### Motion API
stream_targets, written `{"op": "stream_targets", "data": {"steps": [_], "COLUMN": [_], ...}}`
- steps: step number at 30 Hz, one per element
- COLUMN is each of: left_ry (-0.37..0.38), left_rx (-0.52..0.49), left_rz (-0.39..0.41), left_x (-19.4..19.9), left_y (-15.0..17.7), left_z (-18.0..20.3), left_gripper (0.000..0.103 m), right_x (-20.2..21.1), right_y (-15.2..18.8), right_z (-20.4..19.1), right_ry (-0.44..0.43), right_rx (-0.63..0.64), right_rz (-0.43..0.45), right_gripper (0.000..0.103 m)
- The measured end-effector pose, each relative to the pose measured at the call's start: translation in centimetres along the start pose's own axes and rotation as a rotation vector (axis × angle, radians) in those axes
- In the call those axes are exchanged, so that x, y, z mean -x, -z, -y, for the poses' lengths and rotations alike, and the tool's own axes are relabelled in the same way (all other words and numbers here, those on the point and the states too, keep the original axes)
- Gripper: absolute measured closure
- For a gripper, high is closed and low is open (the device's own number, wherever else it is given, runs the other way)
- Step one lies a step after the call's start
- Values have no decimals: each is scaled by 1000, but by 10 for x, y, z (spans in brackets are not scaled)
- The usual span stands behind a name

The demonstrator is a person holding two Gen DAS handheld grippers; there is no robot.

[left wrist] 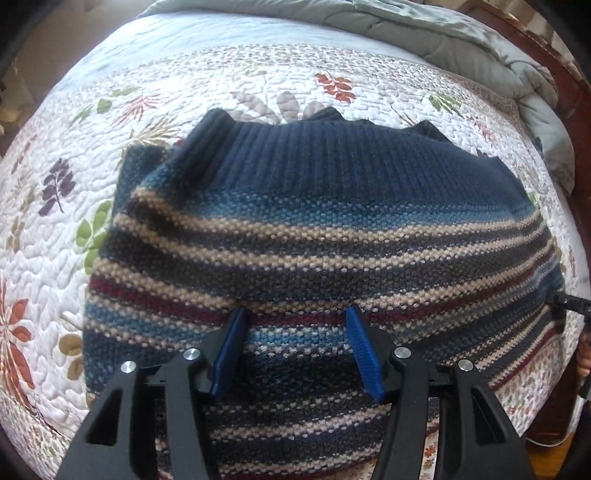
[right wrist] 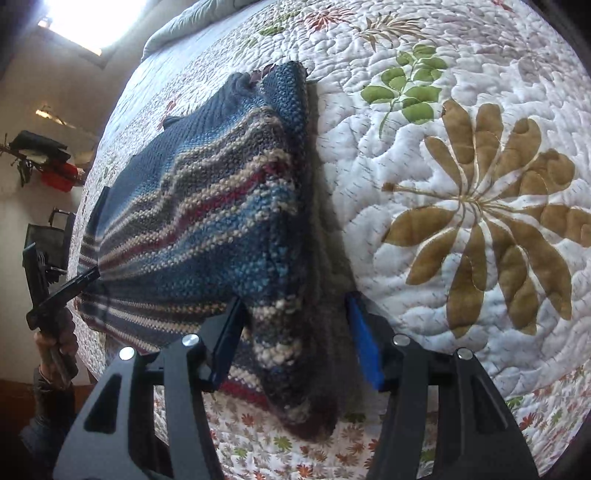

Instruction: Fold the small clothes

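A striped knit sweater (left wrist: 314, 229) in navy, blue, tan and dark red lies flat on the quilted bed, ribbed navy band at its far side. My left gripper (left wrist: 295, 343) is open just above its near striped part, the blue pads (left wrist: 229, 350) wide apart. In the right wrist view the sweater (right wrist: 207, 206) stretches away to the left. My right gripper (right wrist: 295, 332) is open with its jaws on either side of the sweater's folded side edge (right wrist: 295, 350). The other gripper (right wrist: 62, 291) shows at the sweater's far edge.
A white floral quilt (left wrist: 66, 229) covers the bed. A grey-green comforter (left wrist: 424, 33) is bunched at the far end. A dark wooden bed frame (left wrist: 569, 99) runs along the right. A shelf with red and black items (right wrist: 51, 162) hangs on the wall.
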State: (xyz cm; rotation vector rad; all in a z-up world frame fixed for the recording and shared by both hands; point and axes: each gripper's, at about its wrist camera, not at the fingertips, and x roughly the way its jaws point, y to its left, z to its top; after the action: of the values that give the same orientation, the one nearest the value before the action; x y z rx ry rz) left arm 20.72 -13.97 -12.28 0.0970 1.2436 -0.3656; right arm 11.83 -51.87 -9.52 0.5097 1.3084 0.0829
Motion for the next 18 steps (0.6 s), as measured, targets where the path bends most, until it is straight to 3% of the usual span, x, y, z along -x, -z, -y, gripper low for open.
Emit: {"op": "stream_targets", "data": {"steps": [6, 9, 11, 18], "left_ry": [12, 19, 21, 37], "left_rx": [5, 6, 7, 3], "left_rz": [4, 0, -5, -8], "left_x": [-2, -2, -2, -4], "left_y": [0, 0, 0, -1], "left_z": [-2, -3, -4, -6], "left_gripper": [44, 44, 44, 43], "right_x": [2, 3, 2, 6], "right_y": [2, 3, 3, 1], "right_z": [-5, -8, -8, -17], "right_ry": [16, 0, -22, -63], "right_rx": [15, 4, -4, -34], "right_rz": [17, 20, 14, -4], "right_gripper": [54, 61, 76, 85]}}
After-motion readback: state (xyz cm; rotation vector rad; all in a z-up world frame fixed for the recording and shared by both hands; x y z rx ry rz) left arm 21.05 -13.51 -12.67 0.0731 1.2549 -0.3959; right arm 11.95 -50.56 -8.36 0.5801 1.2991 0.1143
